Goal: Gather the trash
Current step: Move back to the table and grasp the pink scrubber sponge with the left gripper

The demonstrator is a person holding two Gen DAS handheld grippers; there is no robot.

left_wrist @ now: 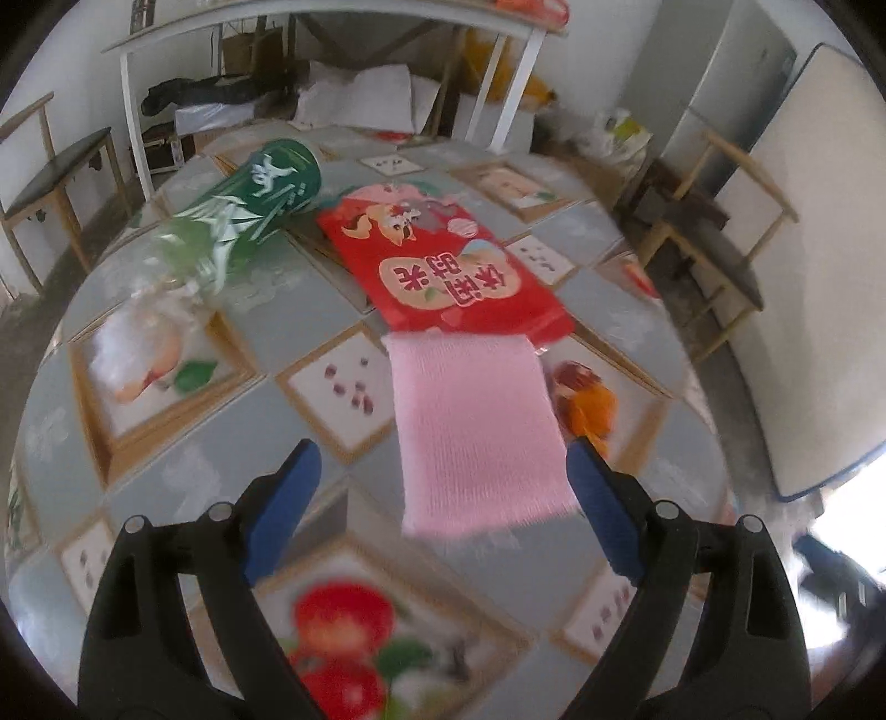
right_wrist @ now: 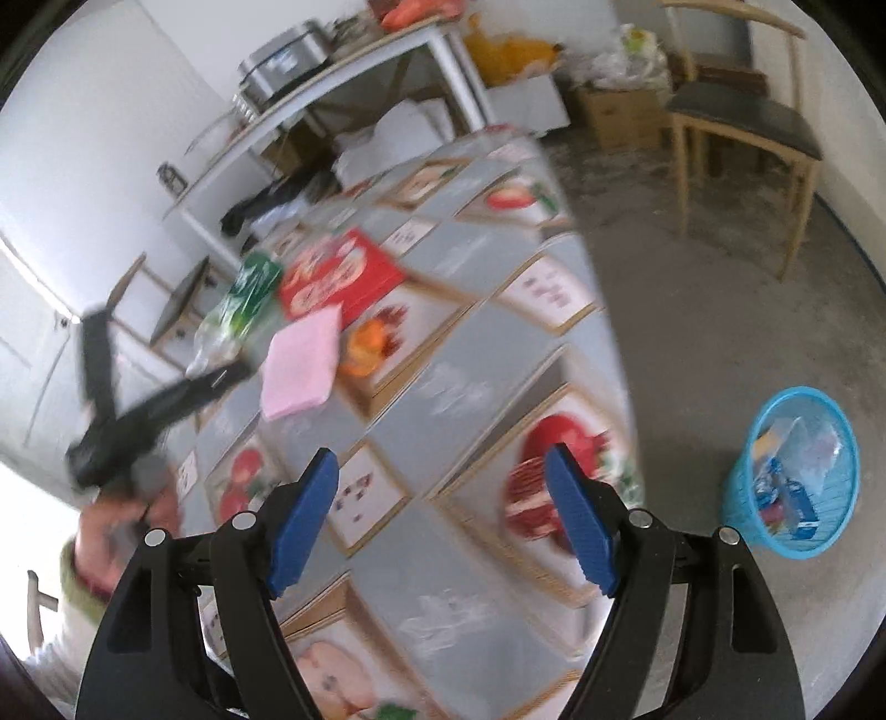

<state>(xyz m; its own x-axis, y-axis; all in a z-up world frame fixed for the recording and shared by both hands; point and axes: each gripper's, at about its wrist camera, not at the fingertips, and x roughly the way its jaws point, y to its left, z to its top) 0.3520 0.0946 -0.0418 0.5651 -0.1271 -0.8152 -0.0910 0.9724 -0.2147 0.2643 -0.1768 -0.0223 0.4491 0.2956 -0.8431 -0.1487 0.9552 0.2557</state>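
On the fruit-print tablecloth [left_wrist: 183, 487] lie a green-labelled clear plastic bottle [left_wrist: 243, 221] on its side, a flat red snack packet [left_wrist: 443, 266] and, nearest me, a pink cloth [left_wrist: 476, 432]. My left gripper [left_wrist: 443, 459] hovers open over the cloth's near end, its right finger beside the cloth's right edge, and holds nothing. In the right wrist view that gripper [right_wrist: 166, 360] shows blurred at the left, held by a hand [right_wrist: 122, 526]. My right gripper [right_wrist: 443, 459] is open and empty above the table's near right part. A blue mesh basket [right_wrist: 797, 476] with wrappers inside stands on the floor.
The table's right edge [right_wrist: 603, 310] drops to a bare concrete floor. A wooden chair [right_wrist: 742, 122] stands beyond the basket; more chairs [left_wrist: 61, 171] flank the table. A white bench table [left_wrist: 332, 33] and boxes crowd the back wall.
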